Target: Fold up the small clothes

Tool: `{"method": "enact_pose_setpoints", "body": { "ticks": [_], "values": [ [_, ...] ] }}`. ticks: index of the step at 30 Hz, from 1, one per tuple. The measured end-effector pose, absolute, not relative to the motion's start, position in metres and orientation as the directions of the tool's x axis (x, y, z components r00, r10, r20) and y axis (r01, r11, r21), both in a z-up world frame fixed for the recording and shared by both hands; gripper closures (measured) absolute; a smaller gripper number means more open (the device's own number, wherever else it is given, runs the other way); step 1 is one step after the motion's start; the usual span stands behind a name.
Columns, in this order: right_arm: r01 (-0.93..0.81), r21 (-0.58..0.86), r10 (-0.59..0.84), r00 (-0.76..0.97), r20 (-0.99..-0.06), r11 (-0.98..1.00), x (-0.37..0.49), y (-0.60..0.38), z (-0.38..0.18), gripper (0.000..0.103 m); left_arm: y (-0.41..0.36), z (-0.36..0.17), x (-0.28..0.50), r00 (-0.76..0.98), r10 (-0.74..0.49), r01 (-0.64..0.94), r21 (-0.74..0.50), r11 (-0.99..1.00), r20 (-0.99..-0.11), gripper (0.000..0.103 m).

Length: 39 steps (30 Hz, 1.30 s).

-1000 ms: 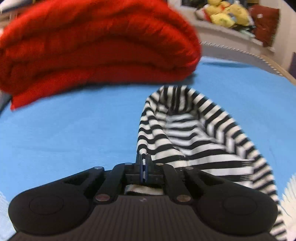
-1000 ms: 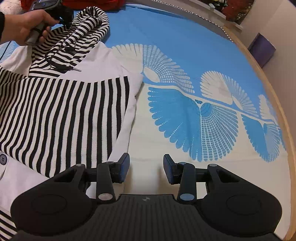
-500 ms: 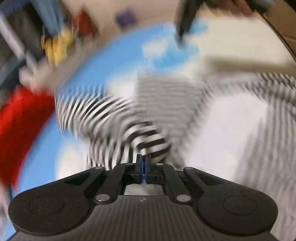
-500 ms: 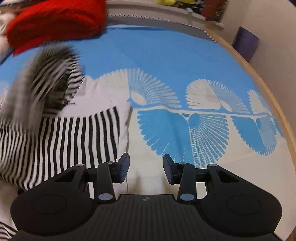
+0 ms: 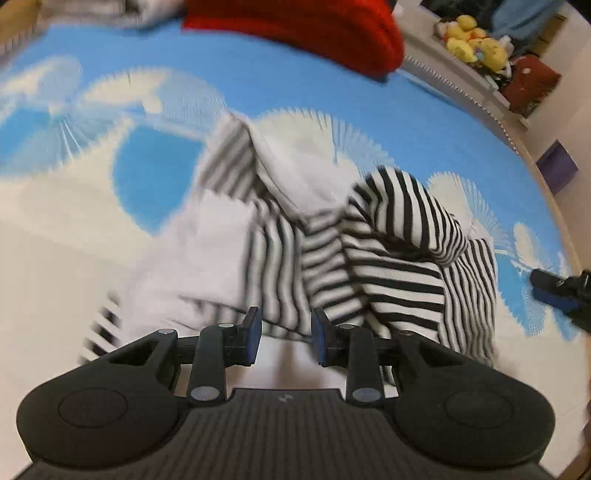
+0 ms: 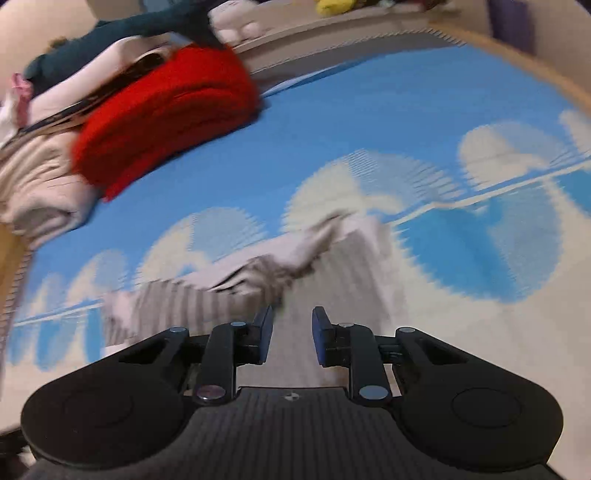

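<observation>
A small black-and-white striped hooded garment (image 5: 391, 258) lies bunched on the blue and white patterned cover (image 5: 295, 85), its hood folded over onto its body. My left gripper (image 5: 286, 325) hovers just short of it. Its jaws are opening, and the cloth lies beyond and below the pads, not pinched. In the right wrist view the same garment (image 6: 258, 280) is blurred, just ahead of my right gripper (image 6: 291, 325). That gripper's jaws are closing but still apart, with nothing pressed between them. The right gripper (image 5: 561, 291) also shows at the far right of the left wrist view.
A folded red knit (image 5: 314, 26) lies at the back of the cover, also seen as the red knit (image 6: 166, 114). Beige and dark clothes (image 6: 37, 184) are piled beside it. Yellow soft toys (image 5: 472, 48) and a purple box (image 5: 556, 168) sit beyond the wooden rim (image 6: 517, 66).
My left gripper swung the striped hood across onto the garment's body, then let it go and opened. My right gripper rose and rolled, and its jaws narrowed.
</observation>
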State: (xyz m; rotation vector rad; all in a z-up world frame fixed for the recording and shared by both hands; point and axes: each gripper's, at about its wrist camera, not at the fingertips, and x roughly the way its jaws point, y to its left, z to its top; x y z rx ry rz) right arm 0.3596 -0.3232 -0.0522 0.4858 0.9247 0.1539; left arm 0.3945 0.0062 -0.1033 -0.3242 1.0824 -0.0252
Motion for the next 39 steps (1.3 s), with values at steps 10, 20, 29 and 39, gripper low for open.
{"method": "enact_pose_setpoints", "body": {
  "ticks": [10,20,29,39],
  "values": [
    [-0.004,0.553,0.497,0.445,-0.745,0.833,0.384,-0.235,-0.092,0.059,0.003,-0.142,0.389,0.33,-0.288,-0.281,-0.385,0.879,-0.899,0.059],
    [-0.086,0.506,0.47,0.526,-0.709,0.858,0.374,-0.223,-0.079,0.1,-0.033,-0.082,0.393,0.527,-0.082,-0.073,-0.141,0.987,-0.846,0.102],
    [-0.088,0.461,0.365,0.747,-0.555,0.883,0.307,-0.243,-0.006,0.1,-0.017,-0.036,0.38,0.706,-0.097,-0.063,-0.198,0.978,-0.702,0.102],
    [-0.16,0.463,0.489,0.224,-0.843,0.872,0.311,-0.214,-0.077,0.089,0.026,-0.08,0.393,0.467,-0.147,-0.295,-0.311,0.904,-0.872,0.101]
  ]
}}
